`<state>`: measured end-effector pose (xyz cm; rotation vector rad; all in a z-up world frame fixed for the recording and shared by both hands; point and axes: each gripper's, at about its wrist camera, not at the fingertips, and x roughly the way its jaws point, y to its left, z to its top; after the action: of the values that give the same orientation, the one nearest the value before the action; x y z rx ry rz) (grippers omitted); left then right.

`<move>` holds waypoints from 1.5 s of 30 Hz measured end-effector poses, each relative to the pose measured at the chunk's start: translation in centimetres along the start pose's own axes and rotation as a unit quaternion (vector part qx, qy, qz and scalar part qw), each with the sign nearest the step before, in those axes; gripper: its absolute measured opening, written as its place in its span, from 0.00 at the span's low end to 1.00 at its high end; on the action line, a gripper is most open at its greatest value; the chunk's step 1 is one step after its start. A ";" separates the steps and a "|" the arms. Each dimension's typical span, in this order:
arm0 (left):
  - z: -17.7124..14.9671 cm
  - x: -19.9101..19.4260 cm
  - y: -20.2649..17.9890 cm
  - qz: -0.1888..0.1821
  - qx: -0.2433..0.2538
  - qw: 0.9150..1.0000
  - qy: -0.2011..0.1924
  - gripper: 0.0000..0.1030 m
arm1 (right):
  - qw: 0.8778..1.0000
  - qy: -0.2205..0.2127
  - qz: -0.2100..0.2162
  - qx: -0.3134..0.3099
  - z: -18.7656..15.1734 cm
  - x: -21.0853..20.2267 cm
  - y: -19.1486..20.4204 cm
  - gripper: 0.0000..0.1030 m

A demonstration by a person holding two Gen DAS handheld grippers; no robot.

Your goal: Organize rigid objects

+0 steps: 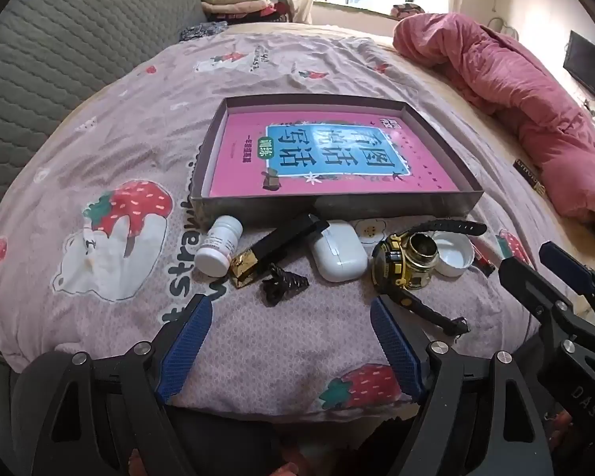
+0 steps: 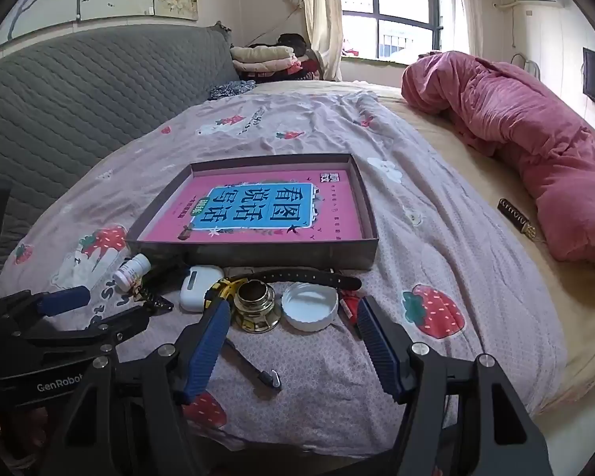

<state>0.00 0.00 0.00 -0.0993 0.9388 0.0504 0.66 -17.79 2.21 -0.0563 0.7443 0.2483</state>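
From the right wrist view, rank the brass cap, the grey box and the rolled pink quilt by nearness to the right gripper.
1. Brass cap, just ahead of the open right gripper, left of centre.
2. Grey box, behind the small items.
3. Pink quilt, far right.

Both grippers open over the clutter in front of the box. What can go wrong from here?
1. The white bottle lies on its side on soft bedding; a nudge may roll it.
2. The watch strap runs behind the white cap; lifting the watch may drag the cap.
3. Items sit packed together, so open fingers may bump neighbours like the earbud case.
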 end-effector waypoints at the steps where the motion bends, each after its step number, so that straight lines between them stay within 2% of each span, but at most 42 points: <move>1: 0.0 0.0 0.0 -0.001 0.000 1.000 0.000 0.80 | 1.000 0.001 0.000 0.001 0.1 -0.2 -0.1 0.64; 5: 0.0 0.3 0.3 -0.009 -0.012 1.000 0.009 0.80 | 1.000 0.010 -0.002 0.003 0.0 -0.6 -0.2 0.64; 12: 0.2 0.0 1.1 -0.005 -0.024 1.000 -0.007 0.80 | 1.000 0.013 -0.001 -0.010 -0.4 1.0 0.4 0.64; 30: 0.4 -0.4 0.8 -0.002 -0.009 1.000 -0.021 0.80 | 1.000 -0.002 -0.002 -0.024 0.2 0.0 0.5 0.64; 45: 0.4 -0.3 0.7 -0.008 -0.007 1.000 -0.024 0.80 | 1.000 -0.003 -0.003 -0.012 0.3 0.0 0.0 0.64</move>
<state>0.07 0.72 0.45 -0.1187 0.8897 0.0449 0.87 -17.79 2.47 -0.0800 0.7345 0.2506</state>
